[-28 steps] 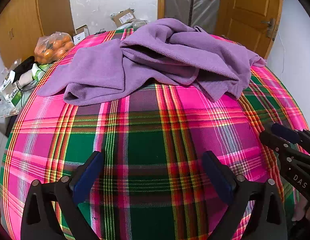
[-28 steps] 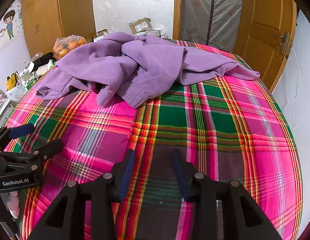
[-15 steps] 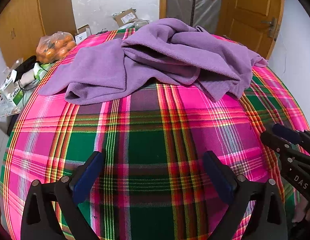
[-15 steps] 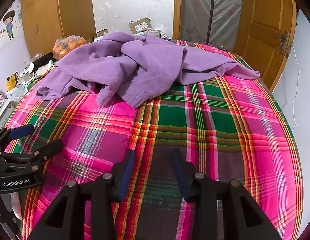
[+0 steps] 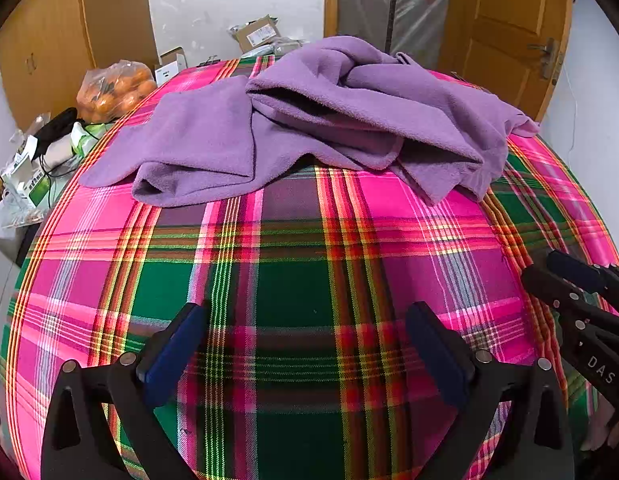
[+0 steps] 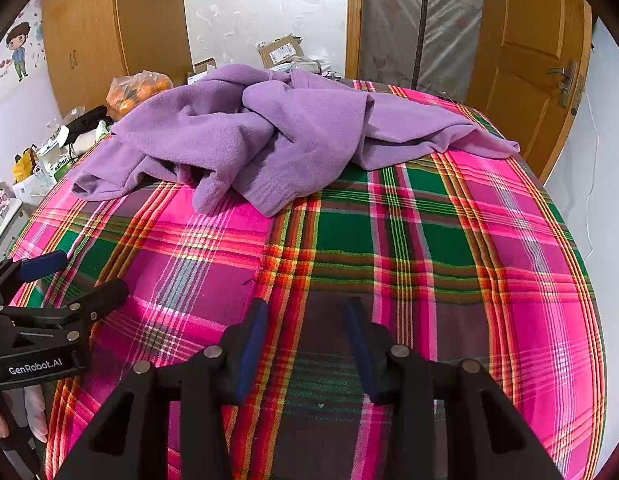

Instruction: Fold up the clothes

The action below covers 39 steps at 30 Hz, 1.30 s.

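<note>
You had both grippers empty over bare plaid. Left gripper (image 5: pixel 305 344) stood wide open; right gripper (image 6: pixel 305 340) was open too, narrower gap, nothing btwn the pads.

The purple fleece garment (image 5: pixel 309 120) lay crumpled toward the far end of the plaid-covered bed (image 5: pixel 293 280), well apart from both tools, with one cuff end (image 6: pixel 207 200) hanging nearest the right gripper.

Risks from there:
- Layers were bunched and overlapped, so a pinch at the near edge could've caught two plies and dragged the whole heap instead of spreading it.
- Fleece vs. woven cover: a low grab could've pinched the plaid w/ it and rucked the bedding.
- Which part was sleeve and which hem was unclear in the folds, prob. a sweater, so a wrong corner would've twisted it further.
- Far edge sat near the bed's end; a push might've slid it off.
</note>
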Tool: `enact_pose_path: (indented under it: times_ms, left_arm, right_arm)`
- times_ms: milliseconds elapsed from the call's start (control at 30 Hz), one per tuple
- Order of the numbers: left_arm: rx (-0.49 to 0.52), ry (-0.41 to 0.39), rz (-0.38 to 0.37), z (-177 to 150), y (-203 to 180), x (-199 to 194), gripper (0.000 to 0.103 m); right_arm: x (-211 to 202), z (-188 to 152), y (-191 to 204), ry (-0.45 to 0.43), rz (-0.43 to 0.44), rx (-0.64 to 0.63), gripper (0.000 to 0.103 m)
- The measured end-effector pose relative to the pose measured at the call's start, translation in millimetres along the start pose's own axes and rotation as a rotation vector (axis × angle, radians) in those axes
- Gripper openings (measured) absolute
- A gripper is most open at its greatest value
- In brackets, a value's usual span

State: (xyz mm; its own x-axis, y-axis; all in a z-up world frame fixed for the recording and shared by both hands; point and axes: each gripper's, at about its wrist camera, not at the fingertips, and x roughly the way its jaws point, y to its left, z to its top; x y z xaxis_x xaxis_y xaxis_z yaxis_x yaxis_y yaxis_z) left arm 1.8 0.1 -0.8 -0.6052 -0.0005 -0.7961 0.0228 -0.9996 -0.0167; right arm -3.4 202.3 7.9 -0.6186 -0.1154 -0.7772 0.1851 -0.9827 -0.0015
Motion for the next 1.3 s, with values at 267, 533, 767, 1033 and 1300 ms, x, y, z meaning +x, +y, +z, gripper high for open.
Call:
enact_pose_path:
  times_ms: [267,533,767,1033,1300]
  left_arm:
    - [0.001,0.002,-0.002,0.0,0.0,-0.2,0.102]
    - [0.001,0.004,0.0,0.0,-1.0,1.0,0.102]
    - [0.006,0.026,-0.005,4.0,-1.2,3.7,0.102]
    - [0.006,0.032,-0.006,3.4,-0.4,3.1,0.102]
    - [0.013,0.026,-0.01,2.5,0.1,1.5,0.102]
  right_arm:
    - [-0.3,-0.2,0.3,0.0,0.007,0.003,0.043]
    - [-0.2,-0.2,0.0,0.0,0.009,0.005,0.043]
    - [-0.4,-0.4,0.6,0.0,0.008,0.003,0.043]
    - [-1.2,-0.8,-0.1,0.0,0.012,0.007,0.043]
    - [-0.5,0.3,-0.7,0.001,0.011,0.006,0.043]
